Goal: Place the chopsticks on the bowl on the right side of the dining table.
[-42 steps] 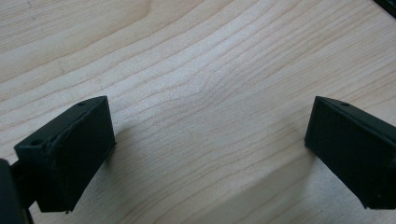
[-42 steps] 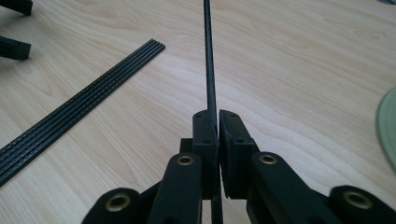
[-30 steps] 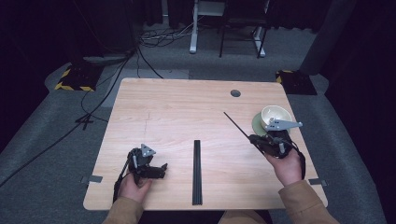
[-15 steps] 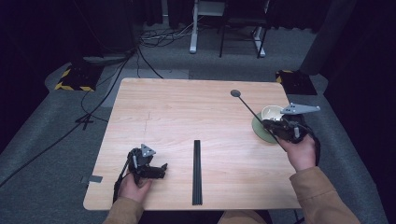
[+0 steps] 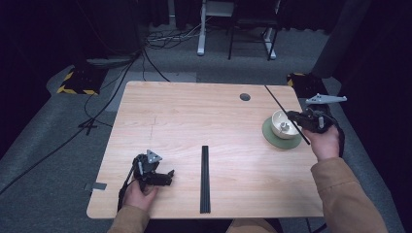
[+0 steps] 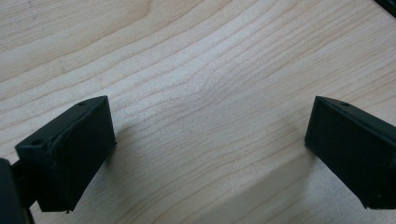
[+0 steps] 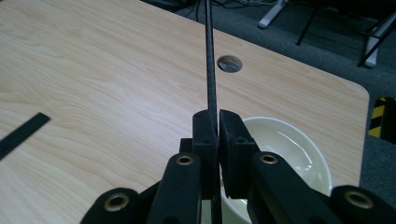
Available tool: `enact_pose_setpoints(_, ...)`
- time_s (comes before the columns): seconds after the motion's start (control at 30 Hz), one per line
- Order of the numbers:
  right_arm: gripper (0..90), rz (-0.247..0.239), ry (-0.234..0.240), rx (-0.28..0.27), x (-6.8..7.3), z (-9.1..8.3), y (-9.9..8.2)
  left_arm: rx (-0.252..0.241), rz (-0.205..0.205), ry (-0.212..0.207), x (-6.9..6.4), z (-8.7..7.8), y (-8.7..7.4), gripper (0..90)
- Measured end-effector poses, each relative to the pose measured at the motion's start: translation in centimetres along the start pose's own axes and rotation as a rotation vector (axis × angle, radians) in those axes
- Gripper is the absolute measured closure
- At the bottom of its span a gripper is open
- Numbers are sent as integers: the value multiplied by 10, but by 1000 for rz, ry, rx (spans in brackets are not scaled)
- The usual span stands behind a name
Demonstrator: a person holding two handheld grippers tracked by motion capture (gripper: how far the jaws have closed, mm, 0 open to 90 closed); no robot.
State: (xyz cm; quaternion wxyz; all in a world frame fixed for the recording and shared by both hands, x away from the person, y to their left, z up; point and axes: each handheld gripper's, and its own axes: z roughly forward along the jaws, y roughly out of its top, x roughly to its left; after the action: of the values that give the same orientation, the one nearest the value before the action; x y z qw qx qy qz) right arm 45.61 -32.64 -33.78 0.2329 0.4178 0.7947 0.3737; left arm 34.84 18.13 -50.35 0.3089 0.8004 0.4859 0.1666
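My right gripper (image 5: 295, 118) hovers at the table's right edge, just right of a cream bowl (image 5: 282, 127) on a dark green saucer (image 5: 272, 139). It is shut on a thin black stick (image 5: 279, 106) that slants up and away over the bowl. In the right gripper view the stick (image 7: 209, 56) rises from between the closed pads of the gripper (image 7: 216, 123), and the bowl (image 7: 289, 144) lies below. My left gripper (image 5: 167, 175) rests at the front left of the wooden table (image 5: 194, 121), open; its own view shows the gripper (image 6: 210, 140) over bare wood.
A long black strip (image 5: 205, 179) lies lengthwise at the front middle, seen also as the strip (image 7: 21, 133) at the left of the right gripper view. A round cable hole (image 5: 245, 97) sits near the far edge. Cables and chair legs stand on the floor behind.
My right hand has carried the black stick to the right and upward, from in front of the bowl to its right side. The left hand has stayed still.
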Motion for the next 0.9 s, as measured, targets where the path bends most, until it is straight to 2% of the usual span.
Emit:
enact_pose_setpoints(0.13, 855, -64, -34, -1, -13, 7, 2, 0, 1, 0, 0, 0, 0, 19)
enact_pose_setpoints(0.2, 855, -80, -51, 19, -21, 12, 2, 0, 0, 0, 0, 0, 0, 19)
enact_pose_setpoints(0.27, 855, -62, -52, 31, -23, 14, 2, 0, 0, 0, 0, 0, 0, 19)
enact_pose_setpoints(0.53, 855, -41, -54, 94, -37, 31, -6, 0, 0, 0, 0, 0, 0, 19)
enact_pose_setpoints(0.9, 856, -47, -50, 172, -36, 61, -17, 0, 0, 0, 0, 0, 0, 19)
